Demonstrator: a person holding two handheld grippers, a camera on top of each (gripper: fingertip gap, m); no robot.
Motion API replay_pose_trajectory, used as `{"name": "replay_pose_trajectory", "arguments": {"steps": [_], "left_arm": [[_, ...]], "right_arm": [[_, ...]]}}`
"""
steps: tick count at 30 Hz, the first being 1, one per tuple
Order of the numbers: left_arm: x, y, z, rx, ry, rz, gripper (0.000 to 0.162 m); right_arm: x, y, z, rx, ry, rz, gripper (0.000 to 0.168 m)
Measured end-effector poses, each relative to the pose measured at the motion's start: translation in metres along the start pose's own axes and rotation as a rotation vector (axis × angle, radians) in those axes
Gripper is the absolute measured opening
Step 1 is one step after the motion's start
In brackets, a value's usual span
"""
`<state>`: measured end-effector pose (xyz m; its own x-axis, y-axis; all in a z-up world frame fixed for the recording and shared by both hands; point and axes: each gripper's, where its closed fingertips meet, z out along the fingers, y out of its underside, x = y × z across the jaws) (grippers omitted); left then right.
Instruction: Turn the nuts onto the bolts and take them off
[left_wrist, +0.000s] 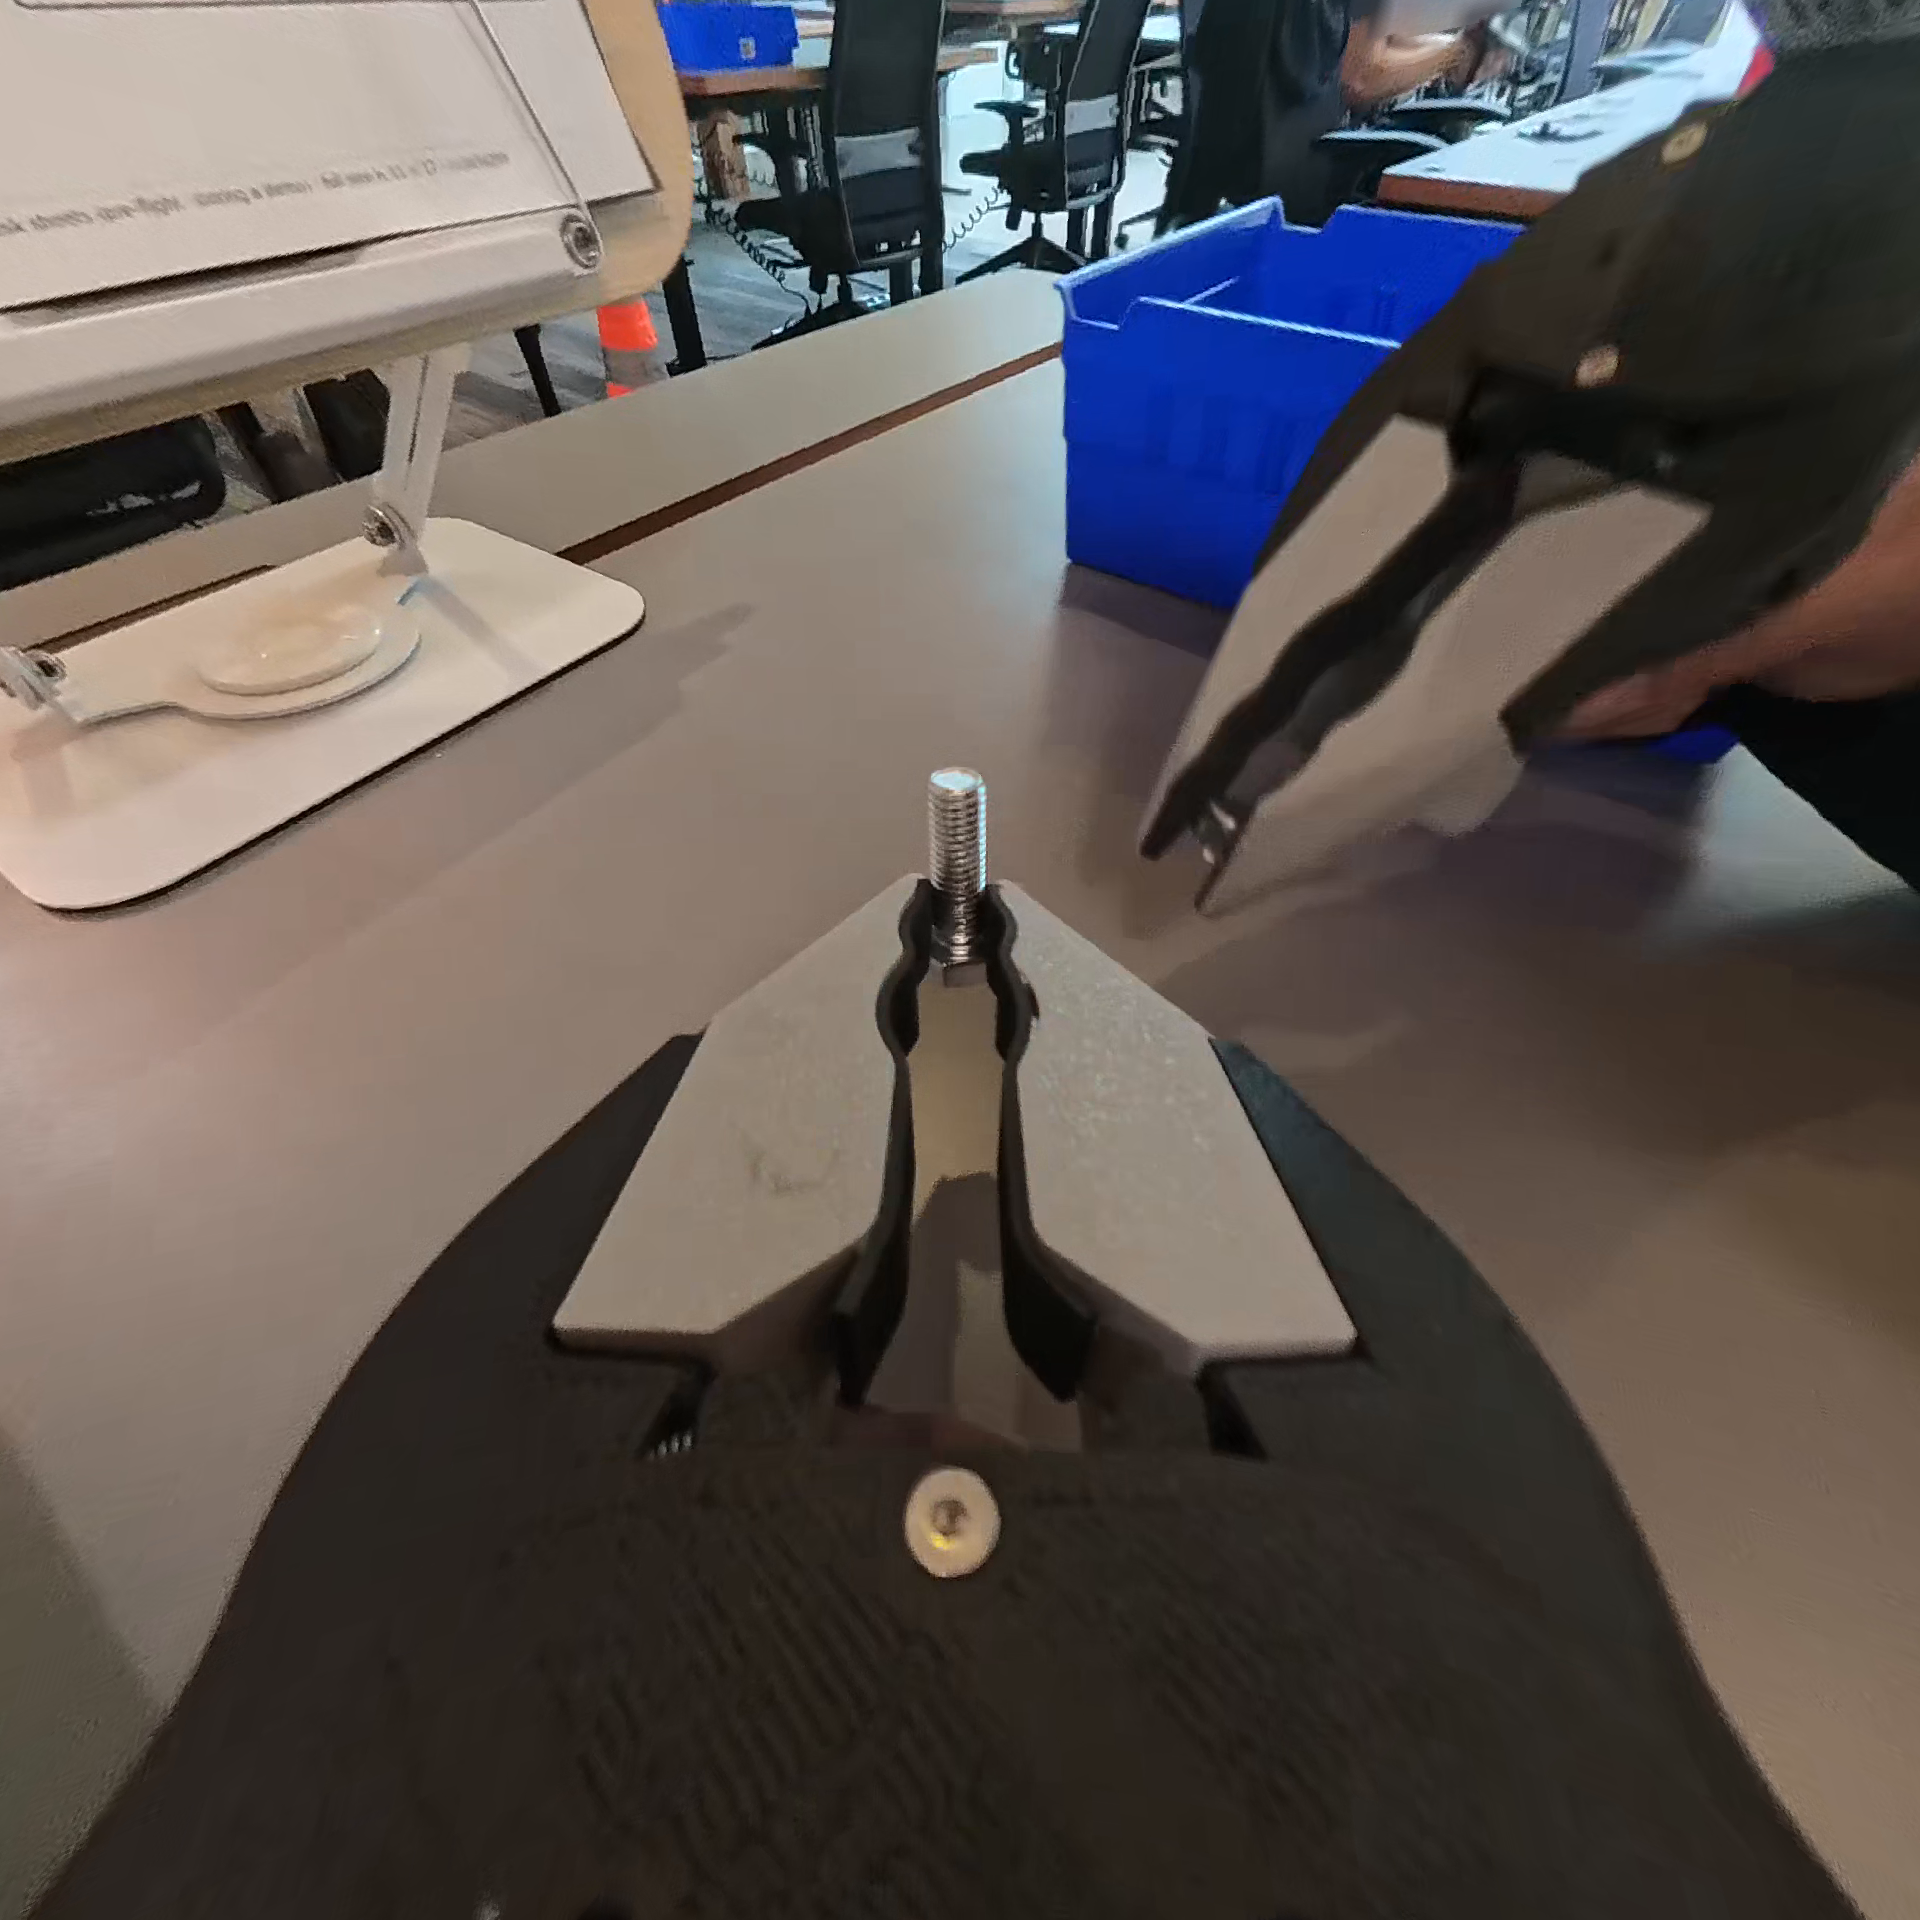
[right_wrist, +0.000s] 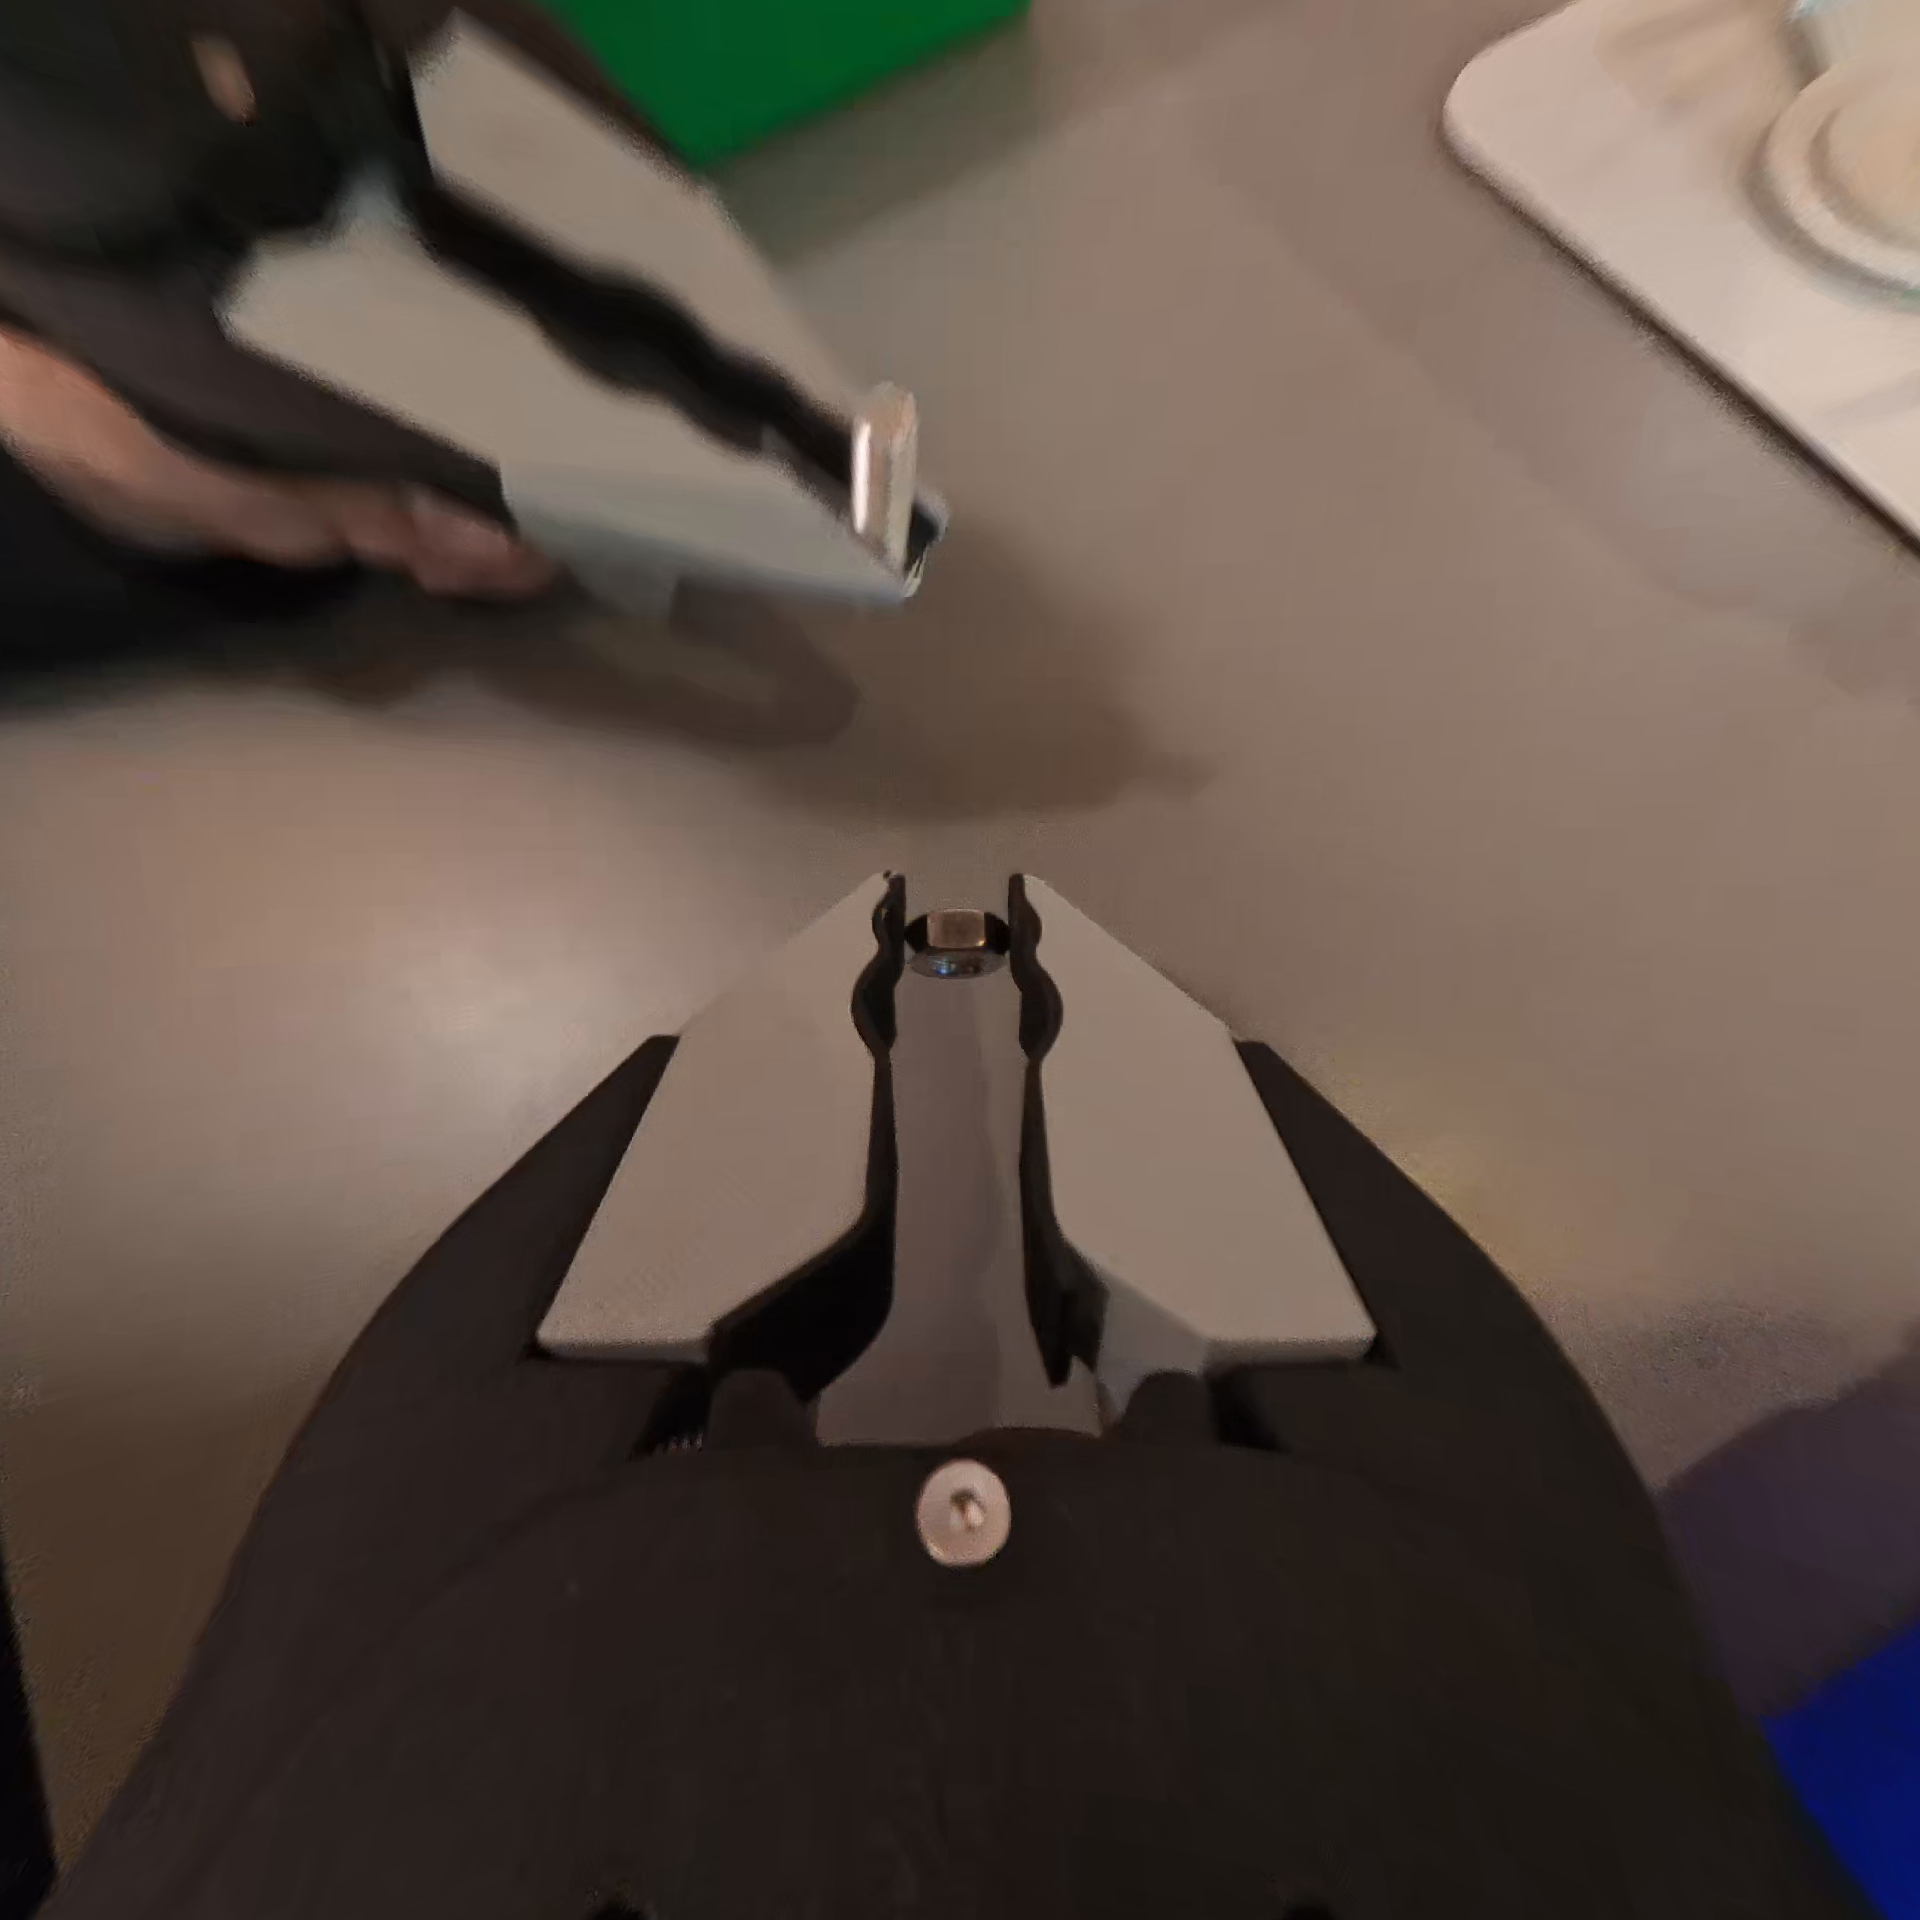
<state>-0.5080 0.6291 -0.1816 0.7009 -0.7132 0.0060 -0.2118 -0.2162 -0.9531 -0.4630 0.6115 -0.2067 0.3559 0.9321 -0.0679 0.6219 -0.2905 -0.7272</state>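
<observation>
Now left gripper pinching upright bolt; right gripper pinching nut.

From my remote station, the bolt shows only its threaded shank; its head sits pinched between the left gripper fingers and is mostly hidden. In the right wrist view, the left gripper is motion-blurred, and the bolt appears as a pale smear. The nut in the right gripper is too small to show threads. The right gripper tips are blurred (their load is unreadable). The blue bin is partly covered.
</observation>
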Motion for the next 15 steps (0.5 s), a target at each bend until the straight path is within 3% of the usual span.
{"name": "replay_pose_trajectory", "arguments": {"steps": [6,15], "left_arm": [[0.002,-0.001,0.000,0.006,0.010,0.013,0.007],[0.000,-0.002,0.000,0.013,0.005,0.000,0.007]], "right_arm": [[-0.009,0.022,0.019,-0.128,0.001,-0.106,0.017],[-0.017,0.027,0.029,-0.144,-0.046,-0.116,0.021]]}}
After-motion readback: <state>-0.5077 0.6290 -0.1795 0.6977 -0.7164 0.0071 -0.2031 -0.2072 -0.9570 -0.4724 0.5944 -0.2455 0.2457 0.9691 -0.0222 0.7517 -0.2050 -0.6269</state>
